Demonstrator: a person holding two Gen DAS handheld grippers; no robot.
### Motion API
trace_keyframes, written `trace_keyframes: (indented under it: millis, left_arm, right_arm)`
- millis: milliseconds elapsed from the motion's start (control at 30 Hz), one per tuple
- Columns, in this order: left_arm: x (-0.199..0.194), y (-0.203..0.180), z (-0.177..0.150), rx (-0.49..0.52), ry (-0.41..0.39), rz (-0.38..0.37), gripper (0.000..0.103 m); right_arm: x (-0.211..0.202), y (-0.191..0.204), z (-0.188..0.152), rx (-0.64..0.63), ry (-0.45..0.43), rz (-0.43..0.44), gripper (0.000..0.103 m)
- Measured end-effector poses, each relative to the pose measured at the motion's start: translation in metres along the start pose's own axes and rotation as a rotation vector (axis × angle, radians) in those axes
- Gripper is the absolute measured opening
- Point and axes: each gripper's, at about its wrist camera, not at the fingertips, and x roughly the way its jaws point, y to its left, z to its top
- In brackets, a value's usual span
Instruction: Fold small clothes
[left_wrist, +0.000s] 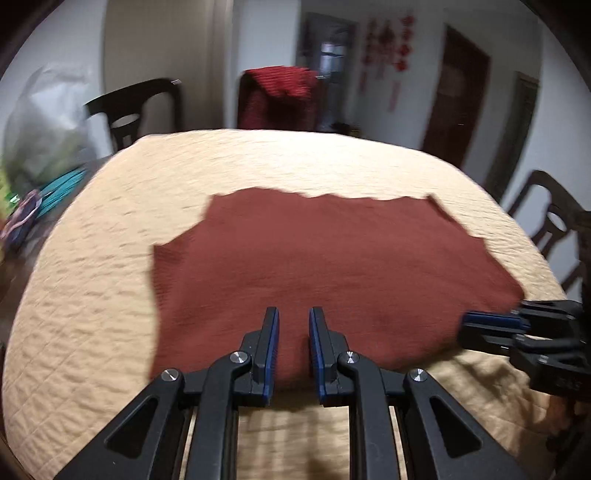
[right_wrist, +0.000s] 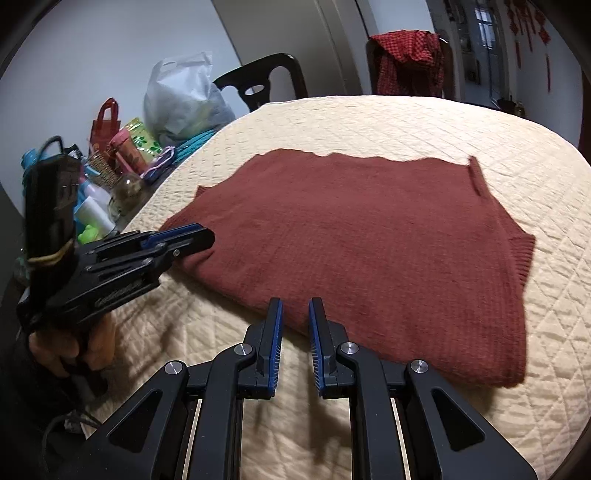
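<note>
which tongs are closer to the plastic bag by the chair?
Left. The left tongs sit at the sweater's bag-side edge; the right tongs are at its near edge, farther from the bag.

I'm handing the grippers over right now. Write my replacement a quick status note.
Left gripper: open, empty, over the sweater's near edge.
Right gripper: open, empty, also at the near edge, further right.
Rust-red knit sweater: lying flat on the cream quilted cover, apparently already folded into a rough rectangle; sleeves not sticking out.
Done: seemingly at least one fold.
Left: probably grip the near edge with both grippers and fold it over again.
</note>
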Motion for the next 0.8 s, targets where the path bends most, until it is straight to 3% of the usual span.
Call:
trace_keyframes:
  millis: [133, 367, 467, 567, 800]
  left_arm:
    - [0.001, 0.012, -0.011, -0.016, 0.023, 0.017, 0.019]
    - [-0.014, 0.028, -0.010, -0.051, -0.018, 0.028, 0.019]
    - [-0.004, 0.043, -0.016, -0.095, 0.024, 0.024, 0.019]
    - [-0.007, 0.038, -0.021, -0.072, 0.021, 0.025, 0.019]
    - [-0.010, 0.049, -0.017, -0.114, -0.001, 0.030, 0.019]
  right_arm:
    - [0.016, 0.000, -0.005, -0.015, 0.069, -0.014, 0.014]
    - [-0.021, -0.018, -0.007, 0.022, -0.015, -0.048, 0.014]
    - [-0.025, -0.046, -0.014, 0.096, 0.003, -0.131, 0.014]
    - [-0.034, -0.061, -0.021, 0.162, -0.006, -0.096, 0.014]
    - [-0.060, -0.075, -0.025, 0.197, -0.069, -0.181, 0.014]
